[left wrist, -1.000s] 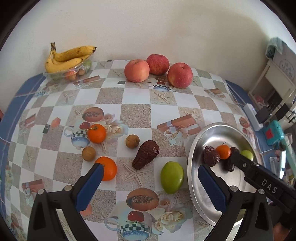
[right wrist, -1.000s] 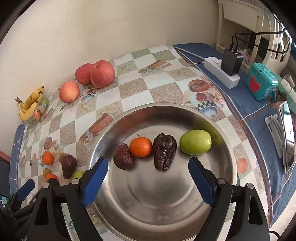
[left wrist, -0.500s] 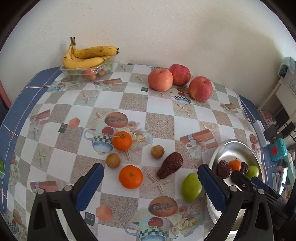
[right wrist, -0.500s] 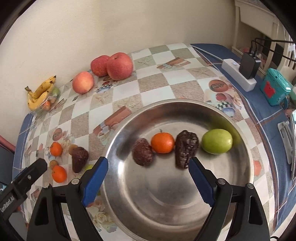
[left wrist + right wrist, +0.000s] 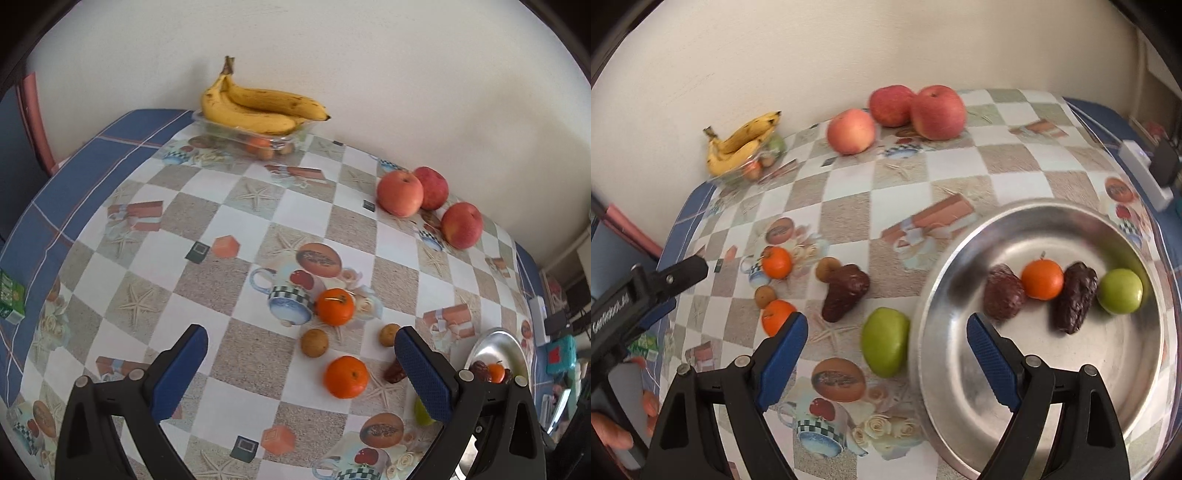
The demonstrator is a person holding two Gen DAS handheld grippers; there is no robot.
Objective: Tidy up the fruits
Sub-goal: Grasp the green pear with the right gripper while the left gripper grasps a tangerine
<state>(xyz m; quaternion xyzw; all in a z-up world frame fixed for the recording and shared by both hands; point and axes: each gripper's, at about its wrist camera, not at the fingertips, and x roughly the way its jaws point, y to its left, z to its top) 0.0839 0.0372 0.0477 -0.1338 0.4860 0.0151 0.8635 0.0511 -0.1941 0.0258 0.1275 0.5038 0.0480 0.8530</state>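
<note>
Four fruits lie in a row inside the steel bowl [image 5: 1034, 369]: a wrinkled brown date [image 5: 1003, 291], a small mandarin [image 5: 1042, 278], a long dark date [image 5: 1075, 297] and a green fruit [image 5: 1120, 291] nearest the far right wall. The bowl sits at the right end of a table under a checked tablecloth [image 5: 236, 343] printed with starfish, cups and gift boxes.

Just left of the bowl's rim, on the cloth, lies a second green fruit [image 5: 885, 341]. Beyond it rests another dark date [image 5: 845, 291], then two small brown round fruits [image 5: 314, 342] and two mandarins [image 5: 346, 376], all loose and close together. Three red apples [image 5: 399, 192] stand in a cluster near the wall. At the far left corner a bunch of bananas [image 5: 258, 109] lies on top of a clear plastic tray [image 5: 255, 138] holding more small fruit.

The right gripper [image 5: 886, 343] hangs over the near edge of the bowl with its blue pads spread wide, nothing between them but the green fruit below on the cloth. The left gripper [image 5: 301, 363] hovers over the loose fruit, its pads likewise spread wide and empty. A hand [image 5: 613, 435] holding its handle shows at the right camera's lower left.
</note>
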